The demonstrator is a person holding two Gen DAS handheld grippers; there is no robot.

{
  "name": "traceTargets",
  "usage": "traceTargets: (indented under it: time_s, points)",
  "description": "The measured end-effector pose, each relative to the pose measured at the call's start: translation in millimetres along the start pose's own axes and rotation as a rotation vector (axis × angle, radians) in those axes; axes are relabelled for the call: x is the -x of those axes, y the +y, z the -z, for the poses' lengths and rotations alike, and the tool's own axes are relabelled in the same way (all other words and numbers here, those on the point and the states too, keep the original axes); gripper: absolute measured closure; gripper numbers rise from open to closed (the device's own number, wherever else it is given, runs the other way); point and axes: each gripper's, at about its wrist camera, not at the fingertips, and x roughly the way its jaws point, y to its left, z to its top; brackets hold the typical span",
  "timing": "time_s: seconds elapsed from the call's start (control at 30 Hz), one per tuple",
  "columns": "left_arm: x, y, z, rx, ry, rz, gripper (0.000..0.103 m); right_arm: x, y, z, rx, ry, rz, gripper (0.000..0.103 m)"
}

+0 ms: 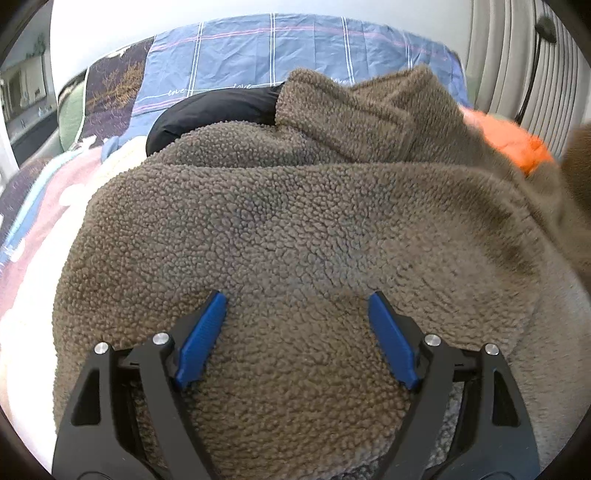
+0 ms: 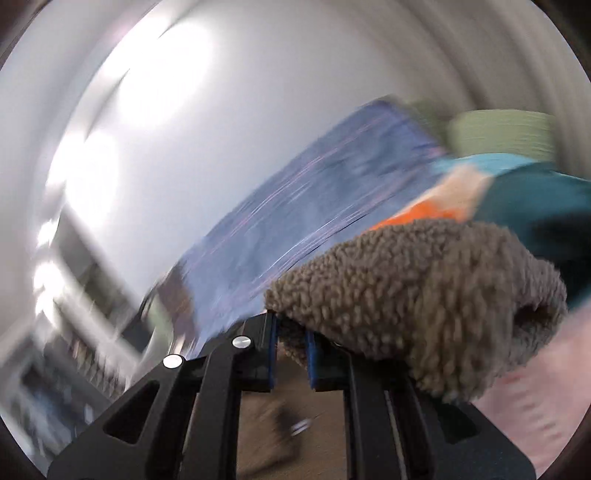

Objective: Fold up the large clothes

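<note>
Left tool (image 1: pixel 297 306) spread wide over brown fleece garment (image 1: pixel 295 229), nothing between its fingers.
Fleece covers the bed from 6 to 12 o'clock in the left wrist view; black garment (image 1: pixel 210 114) at 11, orange item (image 1: pixel 517 144) at 2, blue plaid sheet (image 1: pixel 277 55) at 12. Right tool (image 2: pixel 291 332) pinches a fold of fleece (image 2: pixel 406 291) between narrow fingers, lifted; the right wrist view is motion-blurred.

A bed under a blue checked cotton sheet with white and pink lines (image 1: pixel 280 51) stands against a plain white wall (image 1: pixel 184 14), beside pale pleated curtains (image 1: pixel 517 66). A dark patterned cloth (image 1: pixel 114 92) overlaps the sheet's left edge
</note>
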Motion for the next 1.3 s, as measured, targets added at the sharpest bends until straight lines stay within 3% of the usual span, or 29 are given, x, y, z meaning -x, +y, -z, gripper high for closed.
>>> traceTargets:
  time_s: [0.07,0.13,0.17,0.23,0.3,0.4,0.57,0.67,0.83,0.97,1.07,1.13,1.2,1.23,1.3]
  points:
    - [5.5,8.9,0.2,0.048,-0.026,0.069,0.017,-38.0,36.3,31.9,0.103,0.119,-0.062,0.087]
    - [11.3,18.3,0.6,0.098,-0.054,0.125,0.017,-81.3,64.2,74.9,0.188,0.291,-0.107,0.084]
    - [15.9,25.9,1.0,0.136,-0.076,0.172,0.016,-103.1,73.2,102.9,0.226,0.399,-0.117,0.081]
    - [22.6,37.1,3.2,0.193,-0.112,0.253,0.014,-128.8,74.4,136.4,0.267,0.521,-0.094,0.076]
    - [28.3,45.5,4.8,0.242,-0.142,0.344,0.012,-144.3,72.5,169.1,0.312,0.614,-0.074,0.075]
    - [30.3,43.7,4.9,0.250,-0.149,0.401,0.009,-148.9,67.2,191.0,0.353,0.674,-0.057,0.071]
    - [33.7,31.9,2.4,0.198,-0.159,0.426,0.008,-126.4,57.1,169.7,0.283,0.612,-0.077,0.061]
    - [50.8,20.8,4.2,0.129,-0.213,0.388,0.008,-105.6,42.9,150.9,0.250,0.509,-0.048,0.060]
    - [69.0,-42.9,0.1,-0.141,-0.205,0.341,0.008,-74.5,12.5,133.4,0.203,0.241,0.179,0.059]
    - [62.6,-122.0,-0.2,-0.454,-0.201,0.098,0.007,-87.8,-28.1,150.3,0.054,0.250,0.179,0.059]
    - [44.6,-163.5,-2.8,-0.585,-0.198,-0.013,0.006,-93.0,-32.9,151.0,0.034,0.264,0.173,0.059]
    - [30.1,-180.7,-6.7,-0.620,-0.185,-0.092,0.007,-90.1,-34.6,149.6,0.031,0.254,0.153,0.058]
    - [23.6,-189.9,-13.6,-0.631,-0.175,-0.118,0.024,-86.8,-38.6,149.5,0.013,0.245,0.126,0.058]
    - [22.8,-191.6,-17.3,-0.627,-0.161,-0.117,0.050,-83.6,-42.5,149.6,0.002,0.241,0.111,0.058]
    - [26.6,-183.8,-28.4,-0.566,-0.141,-0.131,0.060,-76.3,-48.7,147.5,-0.020,0.232,0.087,0.058]
